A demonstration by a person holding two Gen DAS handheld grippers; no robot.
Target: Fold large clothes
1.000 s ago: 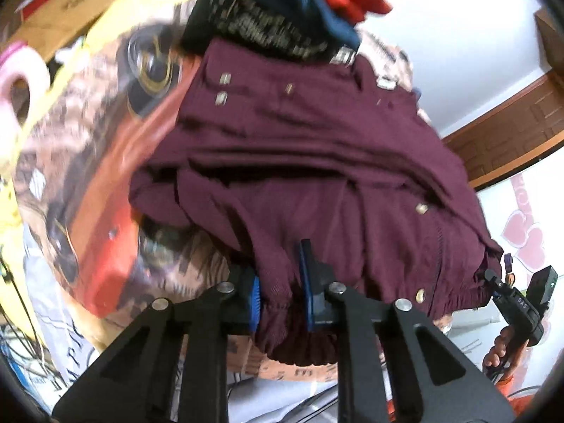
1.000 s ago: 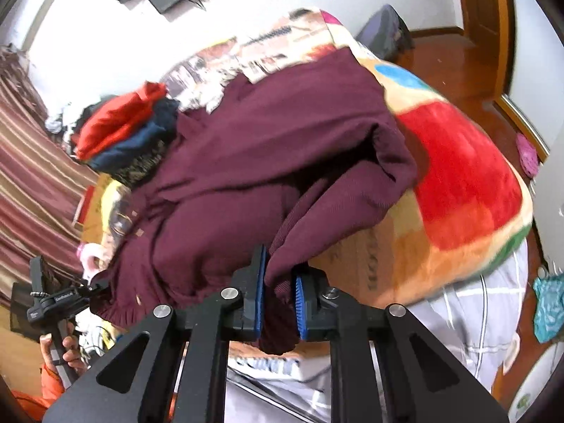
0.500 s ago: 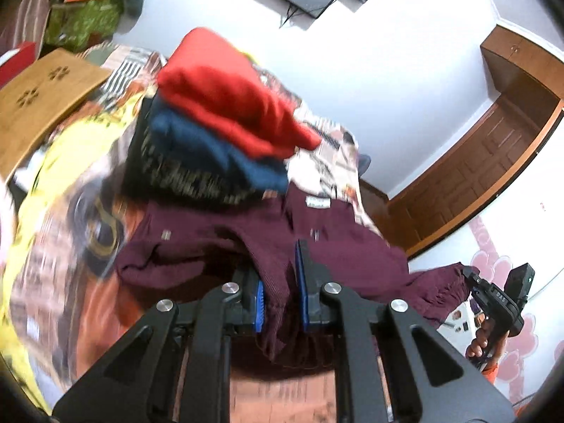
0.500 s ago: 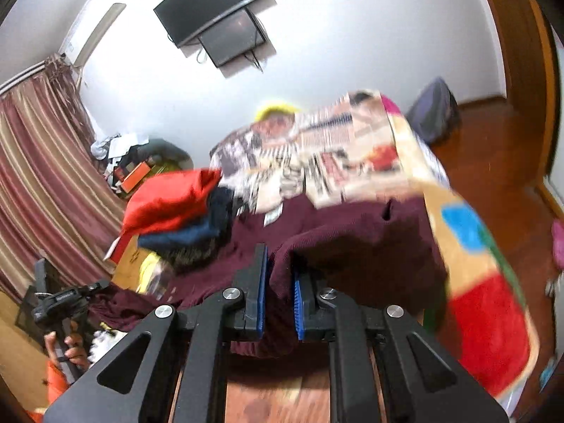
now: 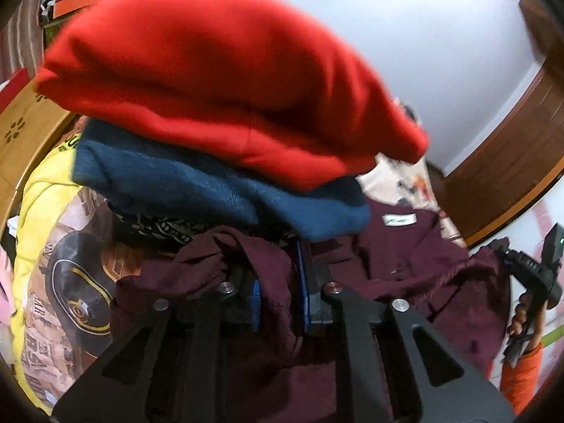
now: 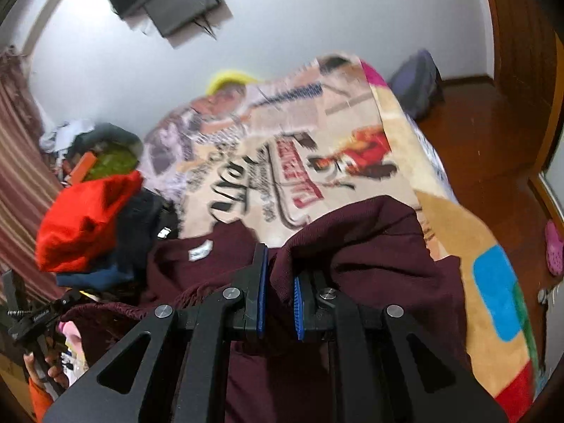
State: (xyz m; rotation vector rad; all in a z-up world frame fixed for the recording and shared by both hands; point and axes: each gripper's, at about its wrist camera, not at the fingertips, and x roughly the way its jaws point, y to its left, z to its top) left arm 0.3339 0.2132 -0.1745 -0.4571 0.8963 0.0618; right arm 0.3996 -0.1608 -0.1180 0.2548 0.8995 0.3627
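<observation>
A large maroon knit garment point(image 5: 405, 264) lies on the patterned bed cover, its neck label facing up point(image 5: 400, 219). My left gripper point(image 5: 278, 292) is shut on a fold of its hem, close under the clothes stack. My right gripper point(image 6: 278, 292) is shut on another fold of the maroon garment point(image 6: 370, 246), carried up toward the collar label point(image 6: 200, 250). The right gripper also shows at the far right of the left wrist view point(image 5: 528, 275), and the left gripper shows at the left edge of the right wrist view point(image 6: 31, 317).
A stack of folded clothes, red point(image 5: 218, 81) over blue point(image 5: 211, 190) over a dark patterned piece, sits right beside the garment. The patterned bed cover point(image 6: 317, 148) stretches beyond. A wooden board point(image 5: 21, 134) lies at left. The wooden floor point(image 6: 493, 141) and door lie at right.
Both grippers have carried the garment's hem forward and down toward the collar, folding it over itself. The clothes stack now looms much closer to the left gripper.
</observation>
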